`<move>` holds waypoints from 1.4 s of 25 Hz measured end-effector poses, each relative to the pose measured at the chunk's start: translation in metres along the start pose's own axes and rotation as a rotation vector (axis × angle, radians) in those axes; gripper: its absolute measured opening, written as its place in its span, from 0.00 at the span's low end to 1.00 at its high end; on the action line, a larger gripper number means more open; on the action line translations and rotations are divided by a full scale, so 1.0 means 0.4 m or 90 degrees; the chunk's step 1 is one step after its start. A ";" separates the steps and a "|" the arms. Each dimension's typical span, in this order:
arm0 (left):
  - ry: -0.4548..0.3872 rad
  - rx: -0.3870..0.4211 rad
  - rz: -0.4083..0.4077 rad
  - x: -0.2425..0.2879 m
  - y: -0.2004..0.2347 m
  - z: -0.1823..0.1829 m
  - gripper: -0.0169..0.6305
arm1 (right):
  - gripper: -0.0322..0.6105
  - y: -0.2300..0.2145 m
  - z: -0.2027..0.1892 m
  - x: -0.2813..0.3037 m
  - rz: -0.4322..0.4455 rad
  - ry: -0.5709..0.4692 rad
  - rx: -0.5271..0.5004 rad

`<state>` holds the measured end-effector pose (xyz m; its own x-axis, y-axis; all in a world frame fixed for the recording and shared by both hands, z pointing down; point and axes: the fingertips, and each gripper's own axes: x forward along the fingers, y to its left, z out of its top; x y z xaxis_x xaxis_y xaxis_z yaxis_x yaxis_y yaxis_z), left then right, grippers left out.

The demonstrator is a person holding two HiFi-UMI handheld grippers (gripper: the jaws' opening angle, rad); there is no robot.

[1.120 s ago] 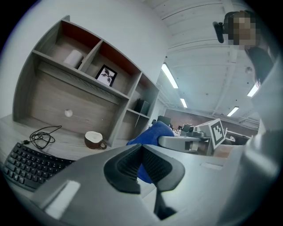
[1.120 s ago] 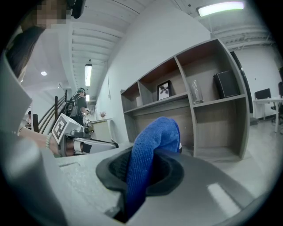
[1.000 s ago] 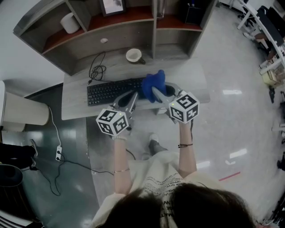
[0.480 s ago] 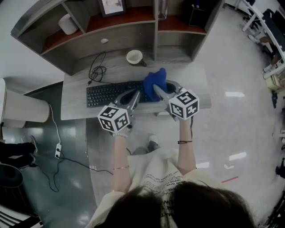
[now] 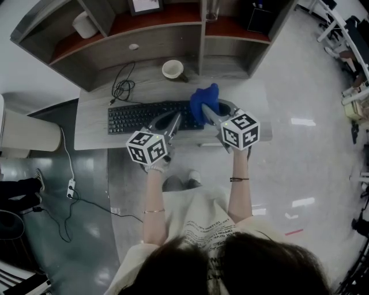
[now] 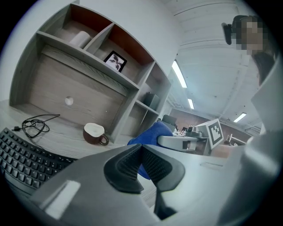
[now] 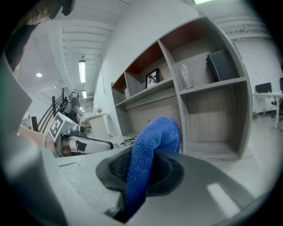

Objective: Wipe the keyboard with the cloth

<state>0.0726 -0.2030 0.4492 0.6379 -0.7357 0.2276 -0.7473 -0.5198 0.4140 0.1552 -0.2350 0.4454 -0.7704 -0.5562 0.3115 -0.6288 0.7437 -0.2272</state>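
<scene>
A black keyboard [image 5: 144, 117] lies on the grey desk [image 5: 92, 135], its left keys also showing in the left gripper view [image 6: 22, 154]. My right gripper [image 5: 205, 112] is shut on a blue cloth [image 5: 203, 102], which bunches up over the keyboard's right end. In the right gripper view the blue cloth [image 7: 152, 152] is pinched between the jaws of the right gripper [image 7: 140, 174]. My left gripper [image 5: 173, 122] hovers over the keyboard's right half just left of the cloth. Its ribbed pads [image 6: 126, 165] are pressed together with nothing between them. The blue cloth [image 6: 152, 134] sits just beyond them.
A brown cup with white inside [image 5: 172, 70] stands behind the keyboard, and a coiled black cable [image 5: 121, 89] lies at the back left. Shelving [image 5: 173, 29] rises behind the desk with a picture frame [image 5: 144, 6] and a white roll [image 5: 83, 24]. A power strip [image 5: 70, 188] lies on the floor.
Both grippers and the cloth have shifted slightly away from me over the keyboard's right end. The head view has tilted a little.
</scene>
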 end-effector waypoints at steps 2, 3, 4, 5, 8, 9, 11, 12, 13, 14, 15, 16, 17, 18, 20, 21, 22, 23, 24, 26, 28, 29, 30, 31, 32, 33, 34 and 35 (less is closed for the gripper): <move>0.003 -0.004 -0.002 0.009 0.001 -0.007 0.02 | 0.13 -0.008 -0.014 -0.001 -0.005 0.008 0.001; 0.006 -0.005 -0.003 0.013 0.002 -0.010 0.02 | 0.13 -0.011 -0.020 -0.002 -0.007 0.011 0.001; 0.008 -0.006 -0.004 0.016 0.002 -0.014 0.02 | 0.13 -0.015 -0.026 -0.003 -0.009 0.014 0.001; 0.011 -0.008 -0.004 0.019 0.002 -0.018 0.02 | 0.13 -0.018 -0.032 -0.004 -0.012 0.017 0.002; 0.019 -0.014 -0.008 0.031 0.002 -0.033 0.02 | 0.13 -0.030 -0.045 -0.008 -0.019 0.027 0.005; 0.022 -0.017 -0.010 0.035 0.004 -0.036 0.02 | 0.13 -0.034 -0.048 -0.007 -0.021 0.029 0.008; 0.027 -0.021 -0.011 0.041 0.007 -0.040 0.02 | 0.13 -0.040 -0.052 -0.002 -0.023 0.032 0.012; 0.029 -0.024 -0.012 0.044 0.008 -0.044 0.02 | 0.13 -0.042 -0.056 0.000 -0.024 0.035 0.014; 0.032 -0.026 -0.013 0.046 0.008 -0.049 0.02 | 0.13 -0.042 -0.062 0.001 -0.025 0.039 0.015; 0.036 -0.028 -0.014 0.048 0.008 -0.055 0.02 | 0.13 -0.042 -0.071 0.003 -0.025 0.044 0.017; 0.040 -0.029 -0.015 0.051 0.007 -0.060 0.02 | 0.13 -0.040 -0.080 0.005 -0.025 0.049 0.020; 0.043 -0.030 -0.017 0.052 0.007 -0.065 0.02 | 0.13 -0.039 -0.089 0.009 -0.024 0.054 0.024; 0.046 -0.031 -0.019 0.054 0.006 -0.069 0.02 | 0.13 -0.038 -0.097 0.013 -0.023 0.058 0.027; 0.048 -0.031 -0.020 0.056 0.007 -0.072 0.02 | 0.13 -0.038 -0.103 0.018 -0.023 0.060 0.031; 0.050 -0.031 -0.022 0.058 0.009 -0.077 0.02 | 0.13 -0.041 -0.108 0.028 -0.024 0.060 0.036; 0.051 -0.032 -0.022 0.058 0.011 -0.080 0.02 | 0.13 -0.043 -0.109 0.032 -0.026 0.059 0.038; 0.053 -0.032 -0.022 0.057 0.013 -0.083 0.02 | 0.13 -0.044 -0.109 0.035 -0.028 0.059 0.039; 0.055 -0.033 -0.021 0.056 0.016 -0.085 0.02 | 0.13 -0.046 -0.109 0.037 -0.030 0.059 0.040; 0.056 -0.034 -0.021 0.054 0.019 -0.087 0.02 | 0.13 -0.048 -0.109 0.038 -0.032 0.060 0.041; 0.058 -0.036 -0.021 0.053 0.024 -0.089 0.02 | 0.13 -0.051 -0.111 0.043 -0.036 0.061 0.042; 0.059 -0.038 -0.022 0.052 0.030 -0.094 0.02 | 0.13 -0.051 -0.117 0.051 -0.038 0.062 0.046; 0.060 -0.040 -0.023 0.050 0.032 -0.098 0.02 | 0.13 -0.051 -0.121 0.055 -0.039 0.062 0.048; 0.061 -0.042 -0.023 0.049 0.034 -0.101 0.02 | 0.13 -0.049 -0.125 0.058 -0.039 0.063 0.051; 0.062 -0.044 -0.024 0.047 0.036 -0.104 0.02 | 0.13 -0.048 -0.129 0.062 -0.039 0.064 0.053; 0.063 -0.046 -0.023 0.046 0.037 -0.107 0.02 | 0.13 -0.047 -0.132 0.066 -0.039 0.066 0.054; 0.064 -0.047 -0.023 0.045 0.040 -0.109 0.02 | 0.13 -0.046 -0.135 0.070 -0.040 0.069 0.056; 0.065 -0.049 -0.023 0.044 0.042 -0.110 0.02 | 0.13 -0.045 -0.137 0.075 -0.040 0.071 0.057; 0.065 -0.050 -0.023 0.043 0.045 -0.110 0.02 | 0.13 -0.044 -0.139 0.079 -0.040 0.072 0.060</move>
<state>0.0784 -0.2057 0.4993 0.6822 -0.6676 0.2981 -0.7096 -0.5063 0.4900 0.1476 -0.2451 0.5106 -0.7159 -0.5508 0.4290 -0.6863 0.6681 -0.2874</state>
